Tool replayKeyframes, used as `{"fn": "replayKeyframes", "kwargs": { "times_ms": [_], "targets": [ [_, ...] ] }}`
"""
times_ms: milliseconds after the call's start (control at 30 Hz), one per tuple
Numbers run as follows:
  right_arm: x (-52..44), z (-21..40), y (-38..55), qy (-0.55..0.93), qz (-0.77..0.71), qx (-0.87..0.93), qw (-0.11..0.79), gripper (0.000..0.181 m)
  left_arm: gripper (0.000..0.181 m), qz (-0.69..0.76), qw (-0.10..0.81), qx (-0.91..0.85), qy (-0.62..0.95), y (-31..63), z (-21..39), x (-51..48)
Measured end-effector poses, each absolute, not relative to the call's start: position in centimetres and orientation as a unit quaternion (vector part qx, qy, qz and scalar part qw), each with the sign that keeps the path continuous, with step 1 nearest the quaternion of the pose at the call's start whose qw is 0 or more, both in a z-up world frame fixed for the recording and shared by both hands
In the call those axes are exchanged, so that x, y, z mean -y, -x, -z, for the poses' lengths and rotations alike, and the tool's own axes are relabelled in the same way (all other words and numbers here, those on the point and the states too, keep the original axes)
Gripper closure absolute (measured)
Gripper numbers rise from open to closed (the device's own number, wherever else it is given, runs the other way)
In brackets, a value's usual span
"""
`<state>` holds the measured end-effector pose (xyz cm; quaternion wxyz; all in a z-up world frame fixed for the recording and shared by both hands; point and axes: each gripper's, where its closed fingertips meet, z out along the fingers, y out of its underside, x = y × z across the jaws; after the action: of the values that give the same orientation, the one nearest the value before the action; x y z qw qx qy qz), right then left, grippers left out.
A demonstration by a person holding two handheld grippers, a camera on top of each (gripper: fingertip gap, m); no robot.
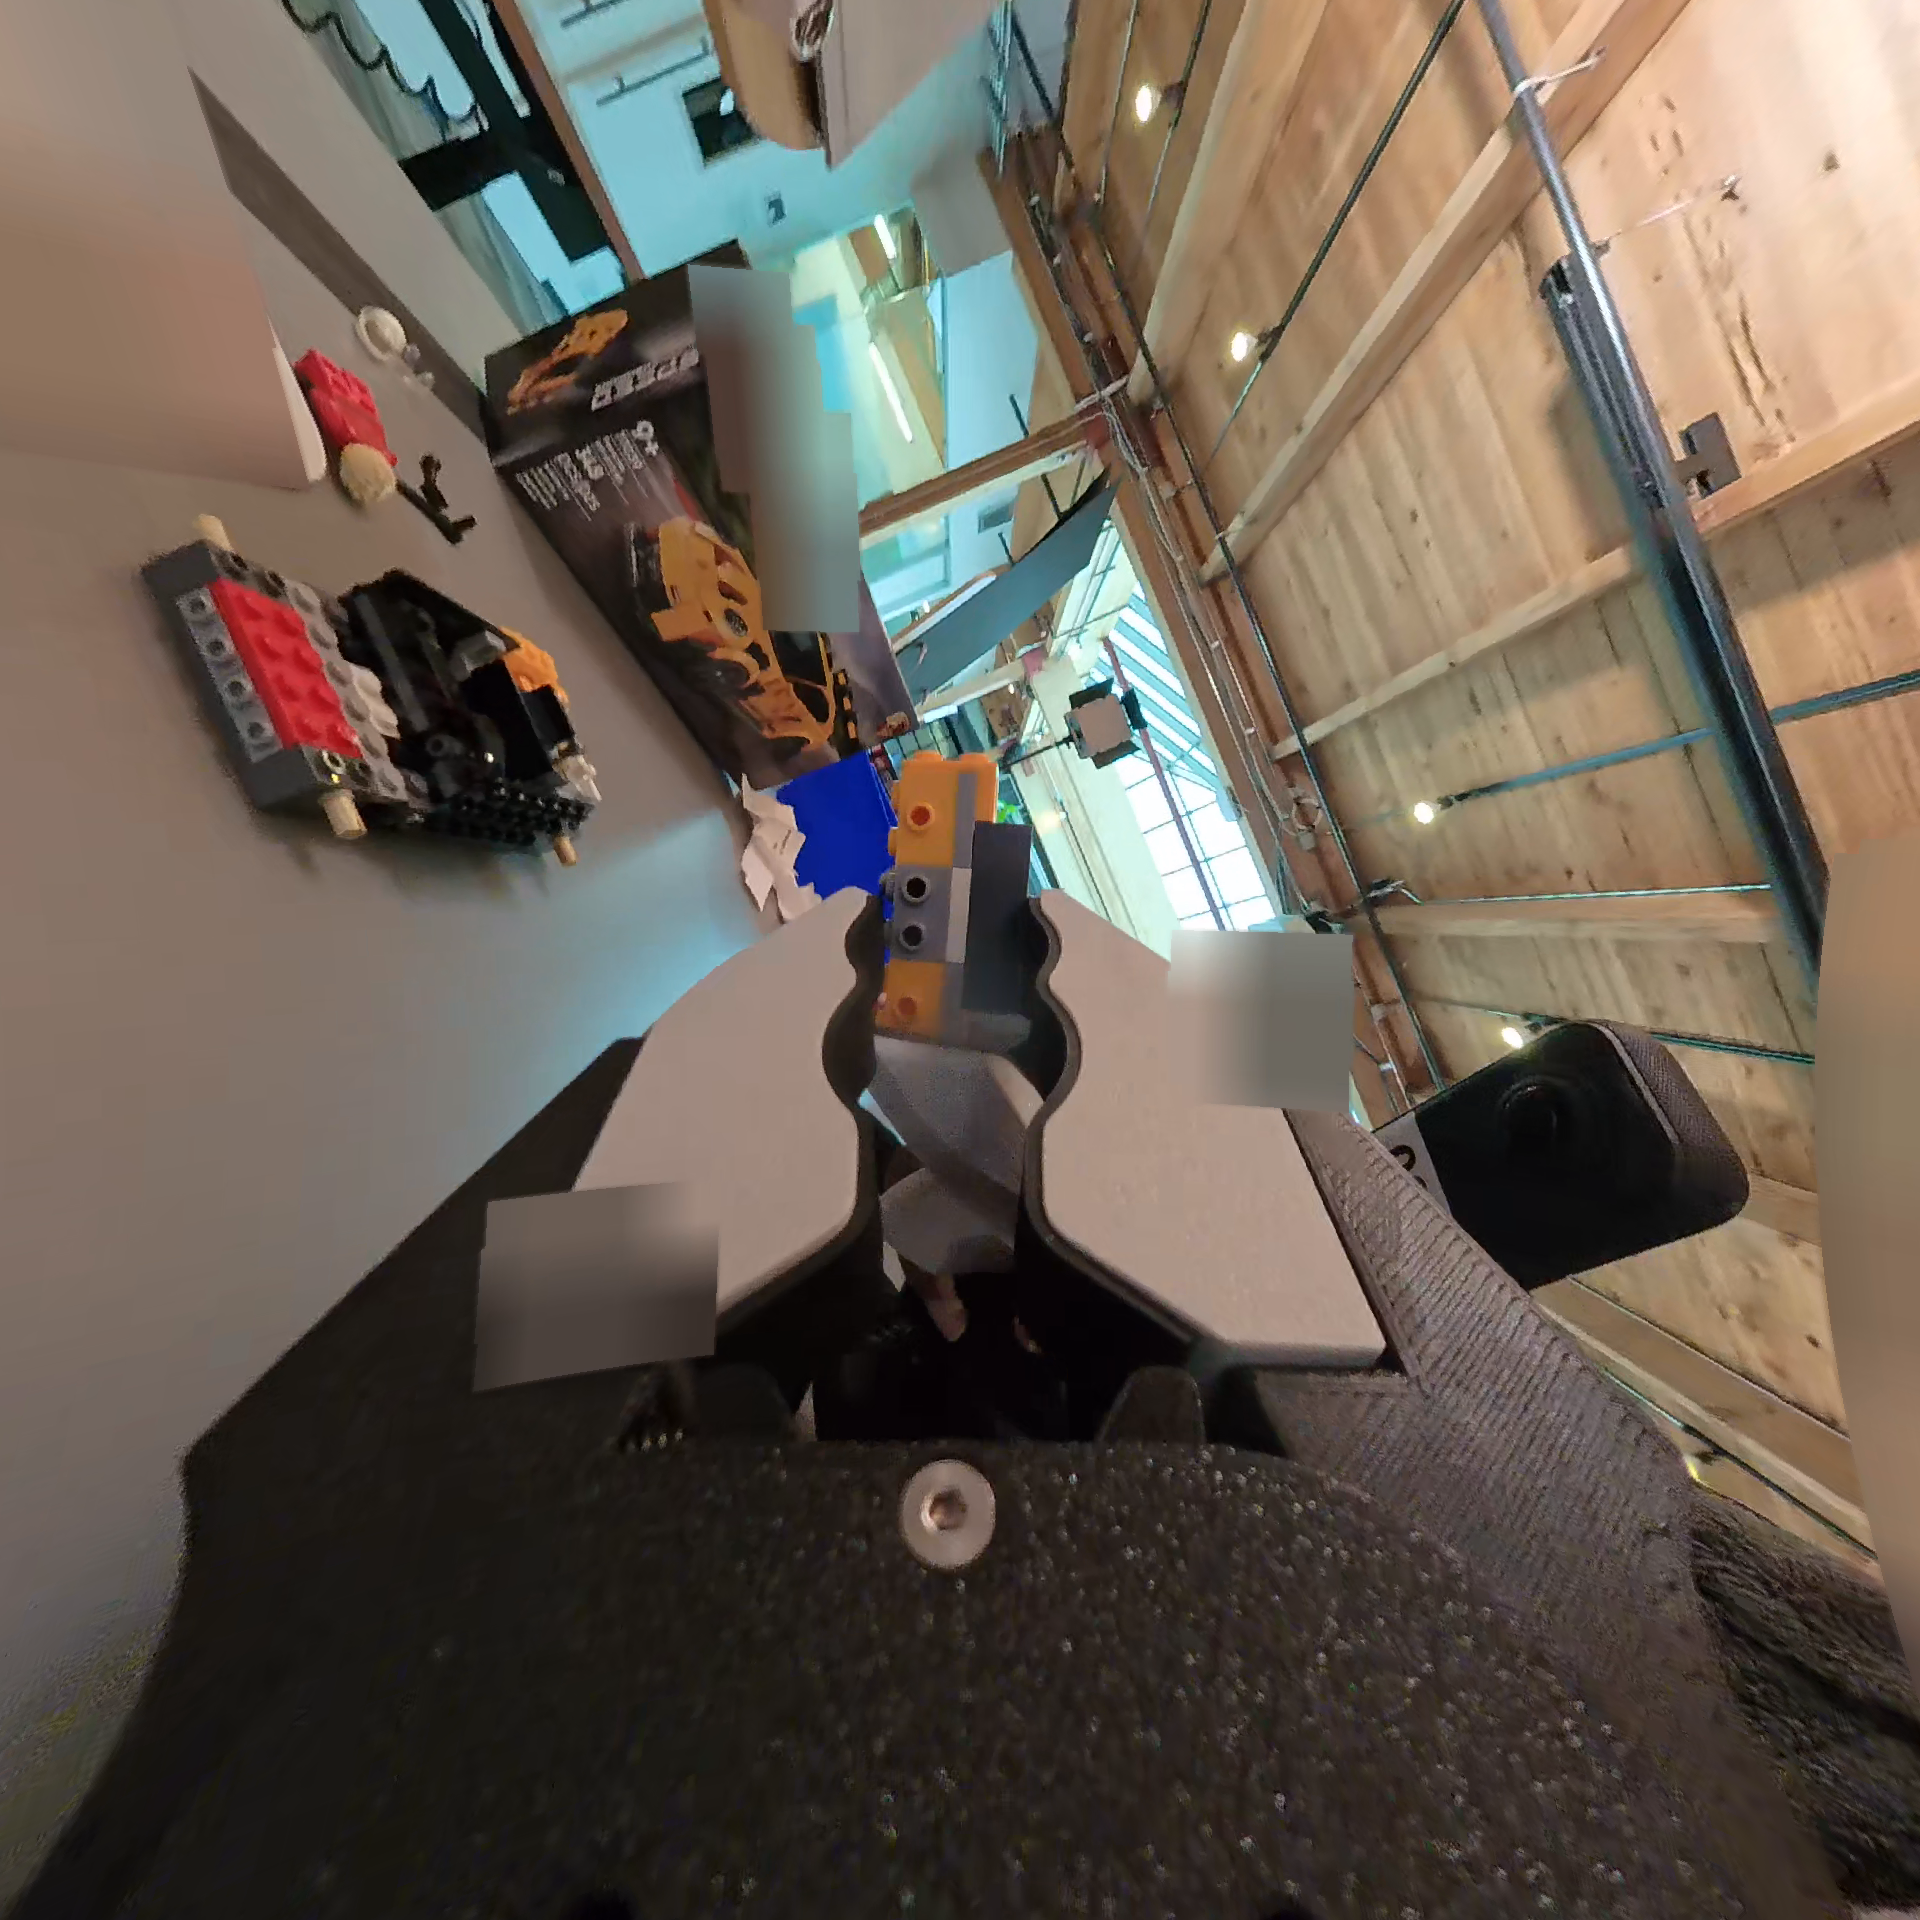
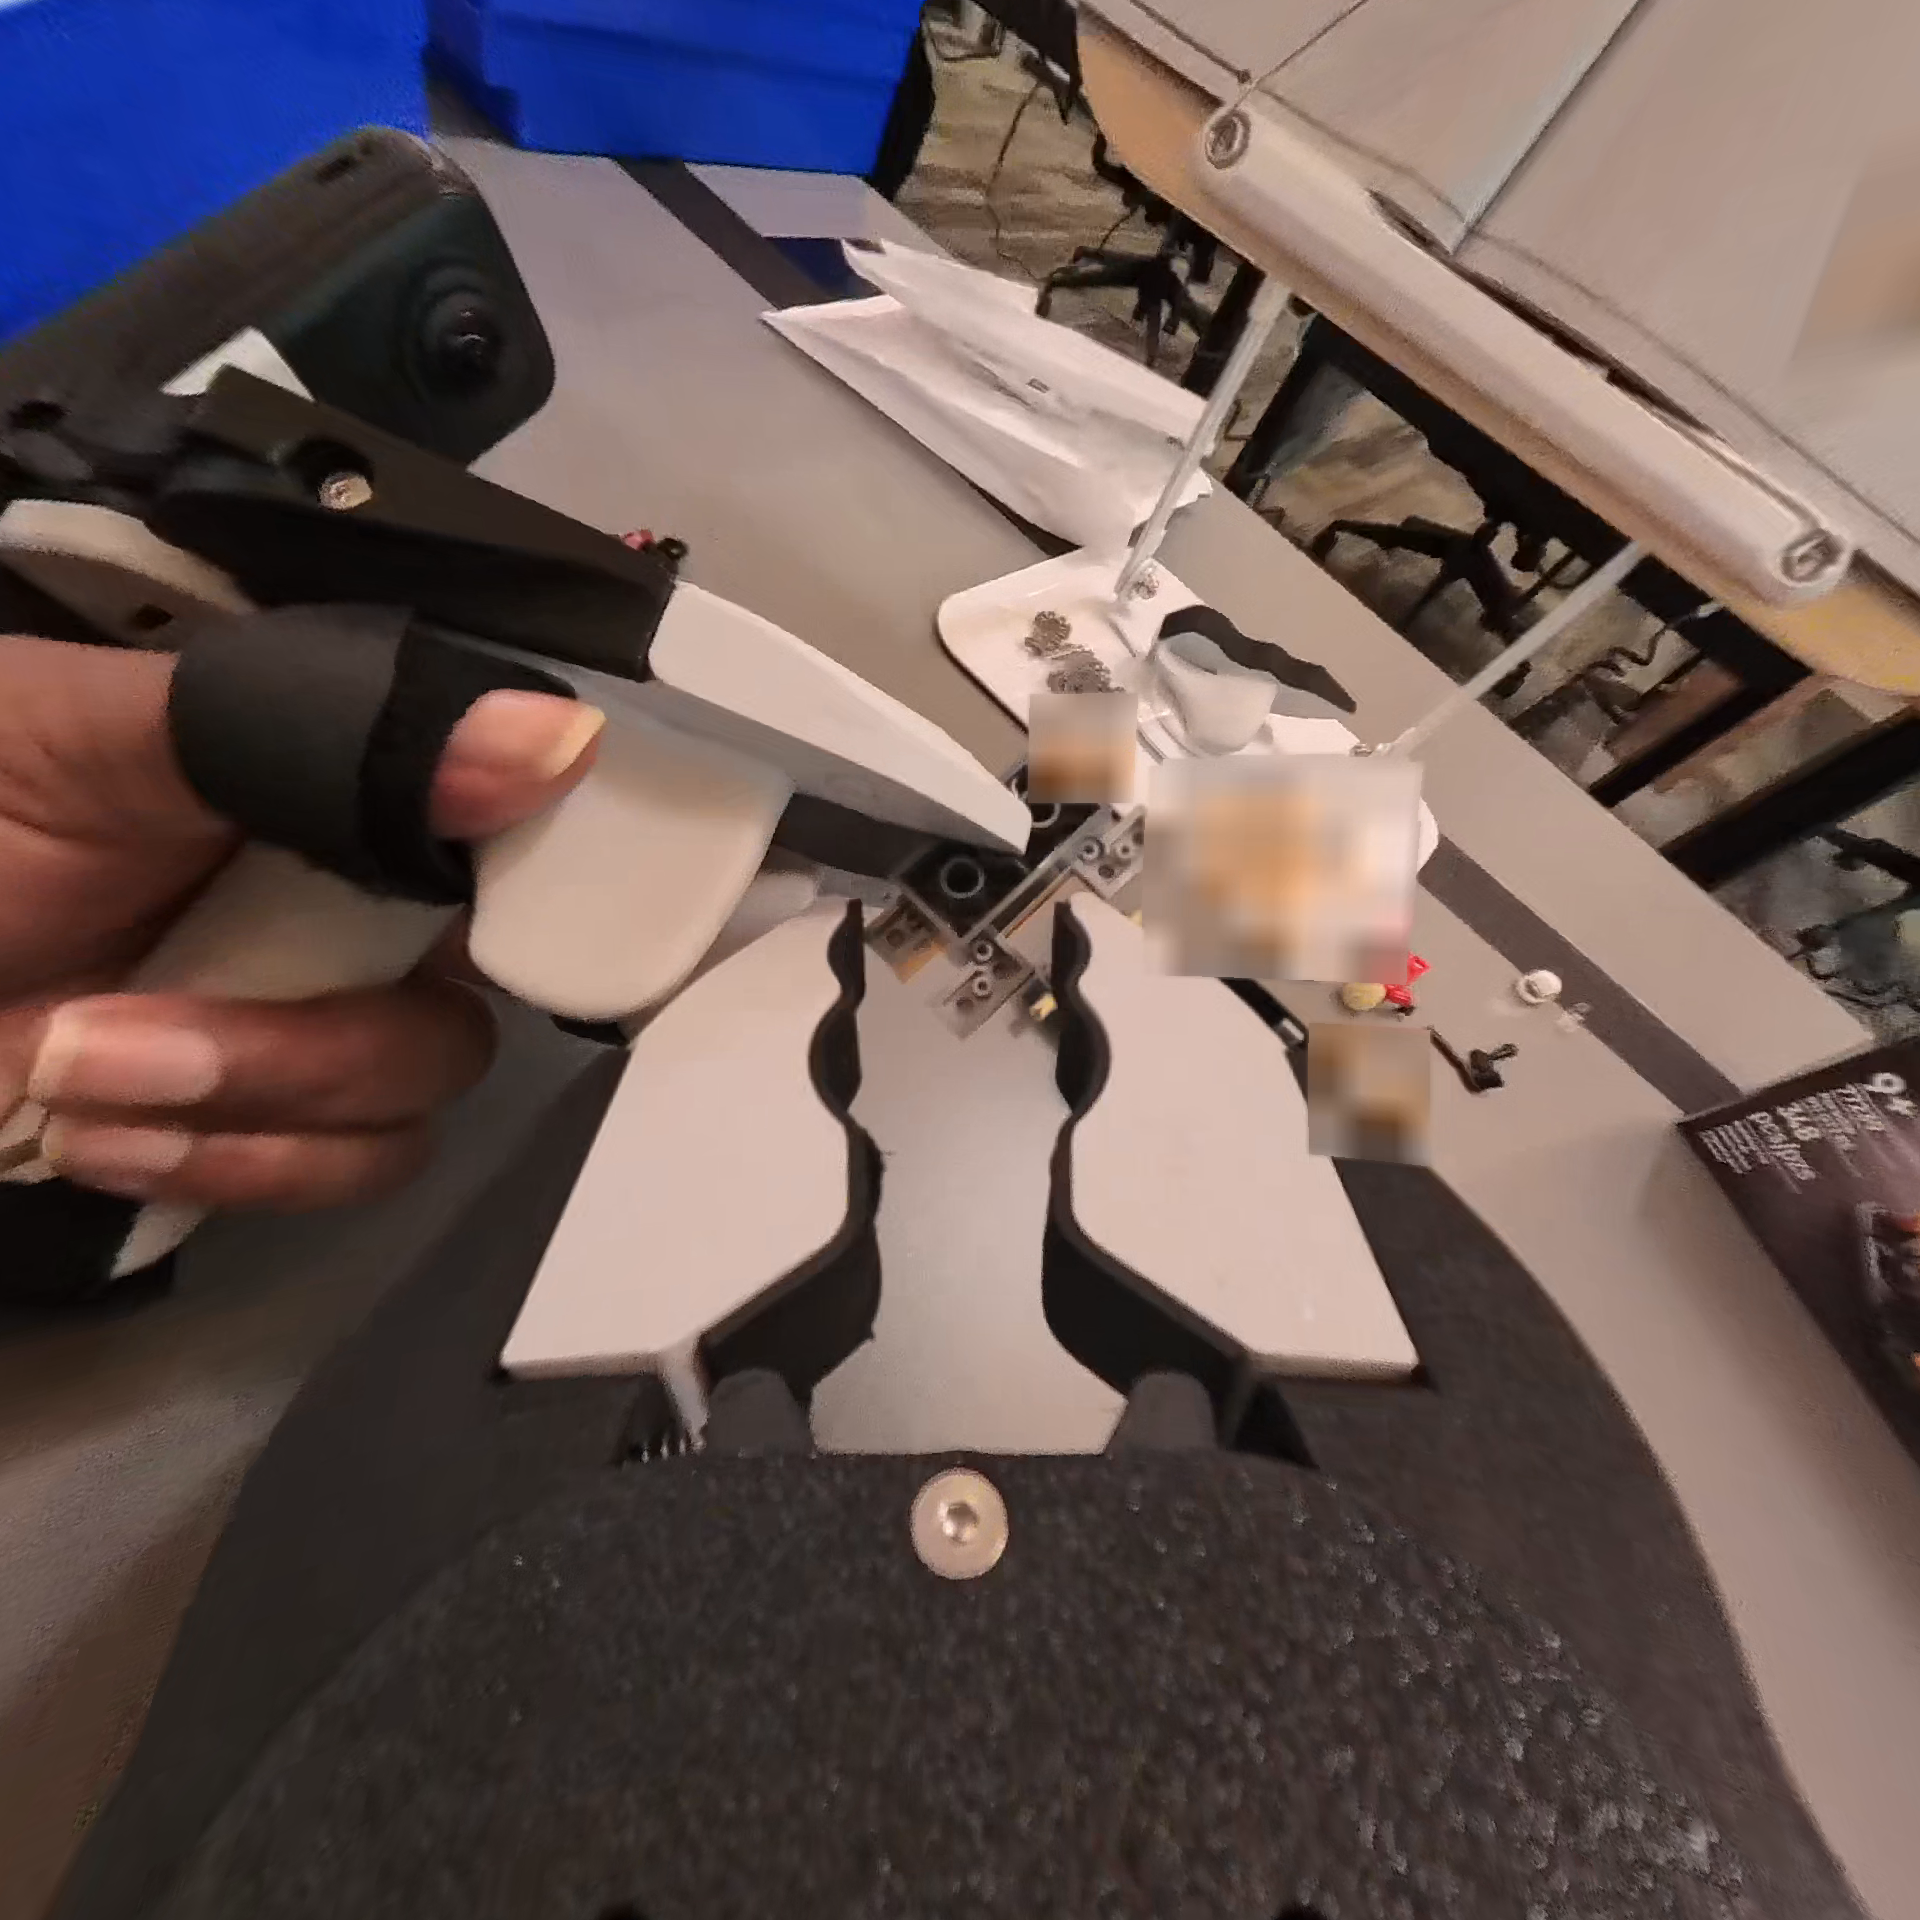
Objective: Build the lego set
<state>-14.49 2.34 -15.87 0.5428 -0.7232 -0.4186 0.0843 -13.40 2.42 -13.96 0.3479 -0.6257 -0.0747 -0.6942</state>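
Holding: the left gripper (image 1: 951,935) clamps a small orange, grey and dark-blue brick sub-assembly (image 1: 940,894) between its white fingers, raised clear of the grey table (image 1: 312,1039).
Left of scene: a partly built car chassis of red, grey, black and orange bricks (image 1: 364,701) lies on the table, well apart from the held piece; loose red and black parts (image 1: 348,426) lie beyond it.
Centre: a dark printed set box showing an orange car (image 1: 665,540) stands behind; its writing is not reproduced.
Right gripper (image 2: 956,956): jaws parted and empty, its tips just beside the held sub-assembly.
Step (judged): joining or regripping the sub-assembly mid-air.
Next move (judged): calls for aligned studs and a firm, square press.
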Motion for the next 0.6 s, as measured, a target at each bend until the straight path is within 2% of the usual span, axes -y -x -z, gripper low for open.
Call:
{"fn": "replayKeyframes", "kwargs": {
  "times_ms": [133,200,300,367,433,600],
  "targets": [
    [-2.0,16.0,14.2,0.698,-0.083,0.478,0.527,0.150,0.154,0.687,0.347,0.046,0.637,13.3,14.0,-2.2],
    [-1.4,16.2,13.7,0.669,-0.099,0.537,0.504,0.150,0.146,0.676,0.339,0.010,0.654,13.1,14.5,-2.0],
    [0.0,17.4,12.1,0.627,-0.133,0.642,0.421,0.150,0.137,0.657,0.319,-0.061,0.681,12.6,15.2,-1.6],
    [2.1,18.2,11.1,0.588,-0.183,0.703,0.355,0.150,0.131,0.631,0.314,-0.133,0.697,12.2,15.5,-0.8],
    [3.8,18.8,10.6,0.565,-0.237,0.729,0.305,0.150,0.132,0.597,0.313,-0.243,0.697,11.7,15.5,0.9],
    [5.3,21.1,10.3,0.540,-0.324,0.743,0.225,0.150,0.125,0.395,0.340,-0.500,0.692,11.7,19.8,3.8]
  ]
}}
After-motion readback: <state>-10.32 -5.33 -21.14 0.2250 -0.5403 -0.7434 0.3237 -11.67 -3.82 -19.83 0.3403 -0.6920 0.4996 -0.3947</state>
